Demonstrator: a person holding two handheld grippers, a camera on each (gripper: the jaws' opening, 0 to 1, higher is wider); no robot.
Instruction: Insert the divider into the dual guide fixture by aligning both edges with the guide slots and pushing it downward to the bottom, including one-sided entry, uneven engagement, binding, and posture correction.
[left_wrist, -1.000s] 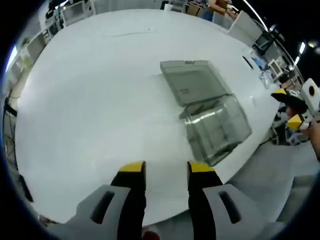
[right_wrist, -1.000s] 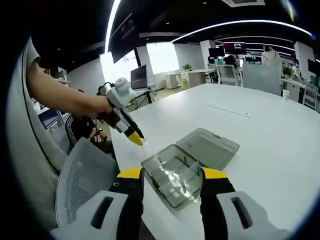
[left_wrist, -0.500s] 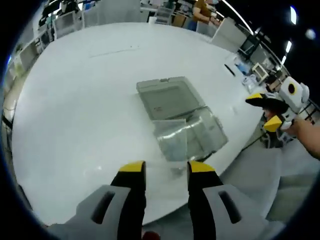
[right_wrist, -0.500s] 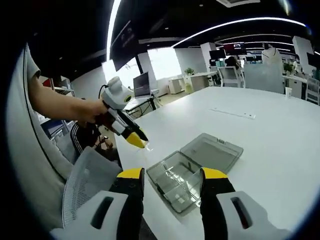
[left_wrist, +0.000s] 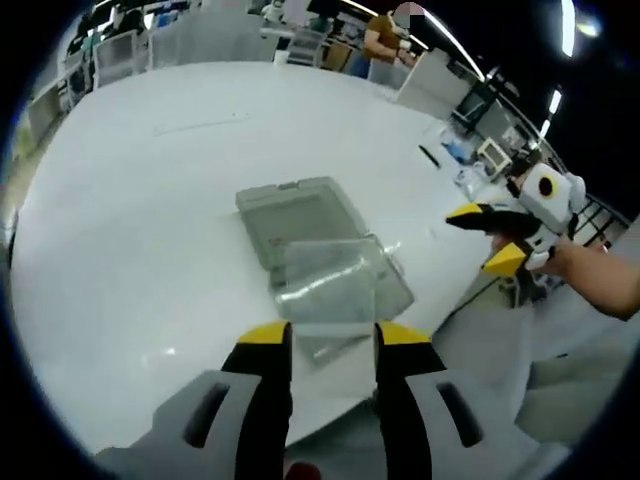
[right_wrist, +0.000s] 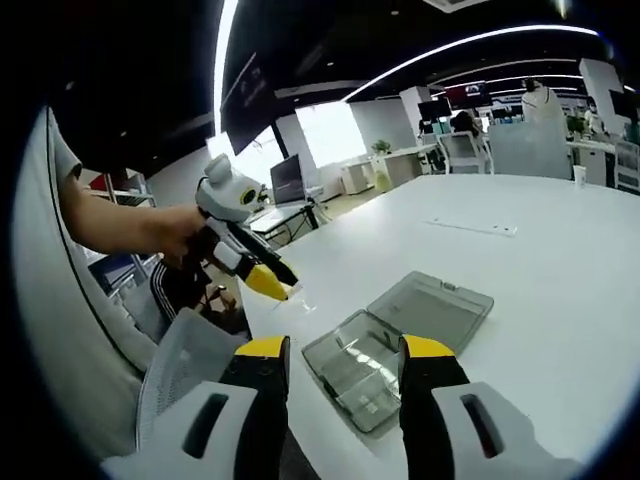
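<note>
A clear plastic box lies open on the white table (left_wrist: 130, 220), its lid (left_wrist: 300, 210) flat behind its base (left_wrist: 395, 290). A clear divider sheet (left_wrist: 325, 285) spans the gap between the jaws of my left gripper (left_wrist: 332, 335), which is shut on it just short of the box. In the right gripper view the left gripper (right_wrist: 270, 285) hovers over the table edge left of the box (right_wrist: 400, 340), with a clear glint at its tip. My right gripper (right_wrist: 335, 348) stands open and empty above the box's near side. It enters the left gripper view from the right (left_wrist: 483, 238).
The box sits near the table's front edge (right_wrist: 290, 400). A grey mesh chair (right_wrist: 180, 370) stands below that edge beside a person's arm (right_wrist: 120, 225). Small items (left_wrist: 450, 150) lie at the table's far right. Office desks and chairs fill the background.
Both cameras have shifted. In the left gripper view the box now lies nearer to the jaws and the right gripper shows further in. Neither gripper's jaw gap has changed.
</note>
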